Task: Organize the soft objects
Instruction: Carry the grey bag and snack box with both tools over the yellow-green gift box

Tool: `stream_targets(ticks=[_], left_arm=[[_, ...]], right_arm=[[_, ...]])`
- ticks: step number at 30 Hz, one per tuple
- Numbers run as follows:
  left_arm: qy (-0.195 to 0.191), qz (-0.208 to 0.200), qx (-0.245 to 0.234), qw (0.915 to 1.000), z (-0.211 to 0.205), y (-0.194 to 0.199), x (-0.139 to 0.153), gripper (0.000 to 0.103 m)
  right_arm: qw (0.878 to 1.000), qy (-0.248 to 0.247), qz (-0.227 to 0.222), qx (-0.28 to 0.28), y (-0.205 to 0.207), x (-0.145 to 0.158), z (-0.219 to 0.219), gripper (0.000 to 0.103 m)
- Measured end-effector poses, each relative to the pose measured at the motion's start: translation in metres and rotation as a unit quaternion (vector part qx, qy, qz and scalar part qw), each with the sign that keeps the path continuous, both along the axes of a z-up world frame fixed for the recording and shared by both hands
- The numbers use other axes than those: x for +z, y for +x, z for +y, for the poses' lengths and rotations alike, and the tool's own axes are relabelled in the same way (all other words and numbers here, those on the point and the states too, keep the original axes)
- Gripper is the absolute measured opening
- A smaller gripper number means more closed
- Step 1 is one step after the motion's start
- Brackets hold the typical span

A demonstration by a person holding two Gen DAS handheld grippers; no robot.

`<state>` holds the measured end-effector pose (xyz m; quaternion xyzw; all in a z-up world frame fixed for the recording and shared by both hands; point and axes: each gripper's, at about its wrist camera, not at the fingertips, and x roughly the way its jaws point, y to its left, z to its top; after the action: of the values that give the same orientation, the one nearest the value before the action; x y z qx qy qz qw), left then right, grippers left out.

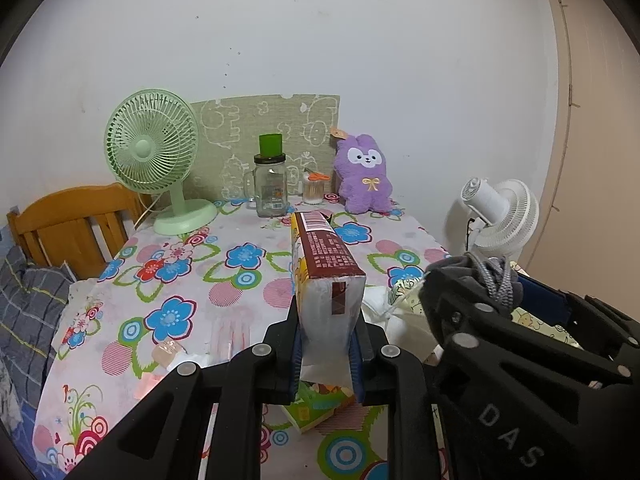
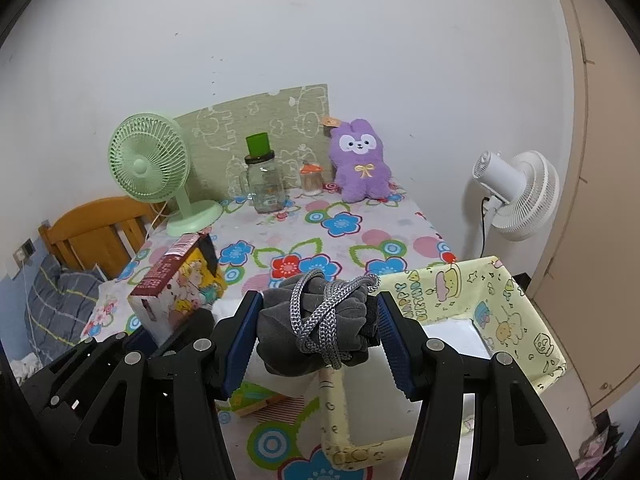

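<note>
ok so both hands are loaded rn. The left gripper (image 1: 326, 354) is clamped on a tissue pack (image 1: 326, 276), a soft packet w/ a dark red top and yellow cartoon sides; its white end sits squeezed between the blue pads and the rest sticks out over the table (image 1: 192, 292). In the right cam the same pack (image 2: 176, 284) shows up at the left, held up in the air just beside the other gripper

The right gripper (image 2: 316, 334) is closed on a gray pouch (image 2: 312, 328), a bunched up cloth thing w/ a gray braided cord (image 2: 320, 320) wrapped over it. Both pads press into its sides. It hangs above the near left corner of a yellow box (image 2: 516, 304) w/ cartoon prints and a white inside, which sits on the right part of the table. From the left cam the pouch (image 1: 486, 276) is off to the right, jaws around it

Under the grippers there's some green and orange packet (image 2: 256, 398) lying flat on the flowery tablecloth, can't tell what it is tbh

Back of the table, well apart from all this: a green fan (image 1: 154, 148), a glass jar (image 1: 270, 184) w/ a green cup on top, a toothpick holder (image 1: 312, 190), and a purple plush bunny (image 1: 364, 176) leaning at the wall. White fan (image 2: 520, 196) stands off the table on the right, wooden chair (image 1: 76, 224) on the left
</note>
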<state>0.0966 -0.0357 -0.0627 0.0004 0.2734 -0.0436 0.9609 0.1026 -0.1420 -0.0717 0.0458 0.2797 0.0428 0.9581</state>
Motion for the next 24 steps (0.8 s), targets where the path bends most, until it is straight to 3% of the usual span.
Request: stream_targets(ticks=[24], left_arm=[[0.038, -0.040, -0.002, 0.9984, -0.037, 0.000, 0.021, 0.019]], right_arm=[[0.999, 0.029, -0.023, -0.028, -0.005, 0.015, -0.050, 0.061]])
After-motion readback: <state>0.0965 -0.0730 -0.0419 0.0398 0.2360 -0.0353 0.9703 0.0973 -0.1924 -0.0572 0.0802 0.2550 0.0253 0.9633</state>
